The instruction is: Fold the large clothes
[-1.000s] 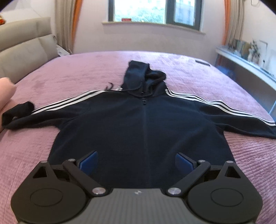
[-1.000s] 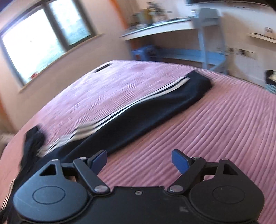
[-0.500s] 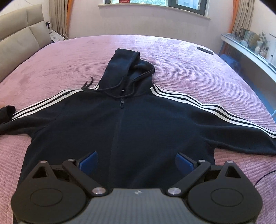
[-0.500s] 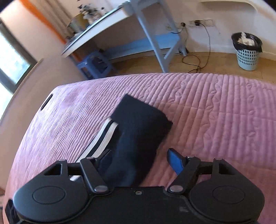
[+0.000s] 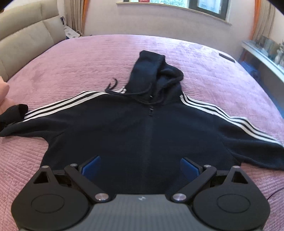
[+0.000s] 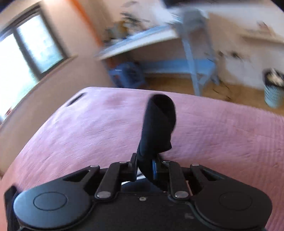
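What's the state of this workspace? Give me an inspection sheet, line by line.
Surface: pink quilted bedspread, smooth.
Job's things: dark hoodie lies flat, front up, zipped, both sleeves spread out, hood laid away from the camera; sleeve cuff lifted off the bed.
Clutter: small dark flat object near the far bed edge.
Grippers: left gripper open, above the hoodie's hem; right gripper has just been closing and is shut on the sleeve cuff.
Cables: hoodie drawstring loose on the bedspread; blurred wires on the floor by the desk.
Surroundings: headboard, window, desk, wastebasket.
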A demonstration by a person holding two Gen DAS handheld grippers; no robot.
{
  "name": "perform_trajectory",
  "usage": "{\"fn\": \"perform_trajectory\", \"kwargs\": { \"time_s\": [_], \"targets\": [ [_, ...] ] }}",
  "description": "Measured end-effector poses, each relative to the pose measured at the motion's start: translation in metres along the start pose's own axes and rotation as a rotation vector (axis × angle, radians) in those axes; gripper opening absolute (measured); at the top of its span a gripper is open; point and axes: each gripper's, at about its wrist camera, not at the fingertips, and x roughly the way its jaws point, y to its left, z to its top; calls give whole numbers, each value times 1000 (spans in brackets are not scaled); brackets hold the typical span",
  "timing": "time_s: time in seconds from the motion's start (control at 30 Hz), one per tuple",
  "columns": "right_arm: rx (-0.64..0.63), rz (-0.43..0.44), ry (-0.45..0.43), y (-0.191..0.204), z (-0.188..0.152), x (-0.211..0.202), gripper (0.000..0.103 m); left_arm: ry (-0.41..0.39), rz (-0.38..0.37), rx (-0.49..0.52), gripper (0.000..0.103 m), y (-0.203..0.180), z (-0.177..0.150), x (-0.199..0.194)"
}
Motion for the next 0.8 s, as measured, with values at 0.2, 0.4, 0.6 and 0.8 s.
{"fn": "perform_trajectory", "kwargs": {
  "time_s": [0.2,0.4,0.6,0.8],
  "targets": [
    [-162,224,43,172,-86,-62,21,-28,4,-49,97,65,14,-3],
    [-331,431,157,346,-201,-91,21,-53,22,-64,97,137,32,2],
    [-560,551,366,442,-298,-96,61,-63,17,-77,97,200,50,25],
    [-653,368,331,398,-294,-106,58,-4,-134,-70,96,217,65,83]
  ]
}}
